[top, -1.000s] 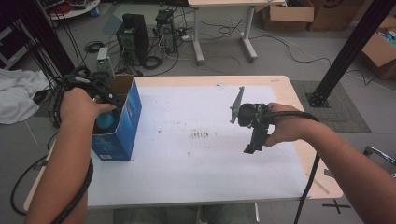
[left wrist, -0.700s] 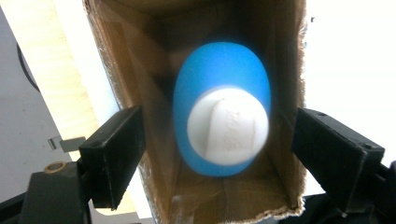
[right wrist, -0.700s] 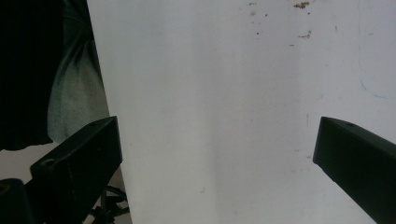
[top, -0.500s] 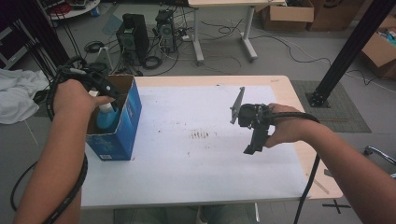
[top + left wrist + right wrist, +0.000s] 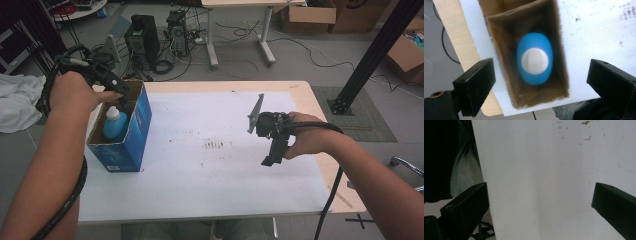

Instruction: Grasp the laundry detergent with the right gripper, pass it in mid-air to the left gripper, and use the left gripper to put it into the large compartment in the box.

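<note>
Since the earlier frame the left hand-held gripper is rising out of the blue box at frame left, jaws just opening, now wide and empty. The blue bottle is standing upright in the box, directly below it, long axis vertical. At right, the right hand-held gripper is hovering wide, empty, over the bench, well apart.

Even, soft room light, no hard shadows. The white tabletop glares pale beyond the right jaws. Below the left jaws, the blue bottle looks blurred.
</note>
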A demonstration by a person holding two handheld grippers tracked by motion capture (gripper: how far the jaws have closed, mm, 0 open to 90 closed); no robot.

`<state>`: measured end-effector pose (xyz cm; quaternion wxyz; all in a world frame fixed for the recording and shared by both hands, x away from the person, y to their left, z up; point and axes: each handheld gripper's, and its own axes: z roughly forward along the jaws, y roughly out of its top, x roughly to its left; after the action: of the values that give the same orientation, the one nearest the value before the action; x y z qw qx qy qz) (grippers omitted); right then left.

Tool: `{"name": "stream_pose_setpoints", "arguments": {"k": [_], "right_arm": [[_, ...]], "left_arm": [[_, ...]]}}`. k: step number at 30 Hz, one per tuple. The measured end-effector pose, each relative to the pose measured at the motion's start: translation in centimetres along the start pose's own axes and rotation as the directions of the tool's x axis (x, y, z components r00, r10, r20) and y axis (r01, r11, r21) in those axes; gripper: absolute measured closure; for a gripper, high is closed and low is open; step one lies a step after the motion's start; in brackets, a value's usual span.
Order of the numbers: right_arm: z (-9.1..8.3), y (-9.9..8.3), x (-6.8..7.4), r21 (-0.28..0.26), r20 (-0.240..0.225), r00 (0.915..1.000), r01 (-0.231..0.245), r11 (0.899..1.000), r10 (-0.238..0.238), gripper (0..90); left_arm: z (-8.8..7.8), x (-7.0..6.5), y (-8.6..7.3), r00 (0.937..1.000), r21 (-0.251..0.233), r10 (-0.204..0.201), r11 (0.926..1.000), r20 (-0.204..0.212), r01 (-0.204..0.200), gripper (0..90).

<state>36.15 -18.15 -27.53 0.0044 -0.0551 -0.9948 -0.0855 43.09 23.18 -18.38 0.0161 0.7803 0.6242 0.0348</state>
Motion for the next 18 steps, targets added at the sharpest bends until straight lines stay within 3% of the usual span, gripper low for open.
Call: {"name": "stream_pose_setpoints", "arguments": {"k": [7,18], "right_arm": [[0.2,-0.2,0.1,-0.007,-0.006,1.0,-0.006,1.0,0.006,0.9],[0.1,-0.6,0.4,-0.008,0.001,0.9999,-0.016,1.0,0.016,1.0]], "left_arm": [[-0.9,-1.7,0.2,0.9981,-0.025,0.062,0.9978,0.004,-0.062,5.2],[-1.4,-3.6,0.5,0.9921,-0.039,0.125,0.9915,0.011,-0.125,0.2]]}}
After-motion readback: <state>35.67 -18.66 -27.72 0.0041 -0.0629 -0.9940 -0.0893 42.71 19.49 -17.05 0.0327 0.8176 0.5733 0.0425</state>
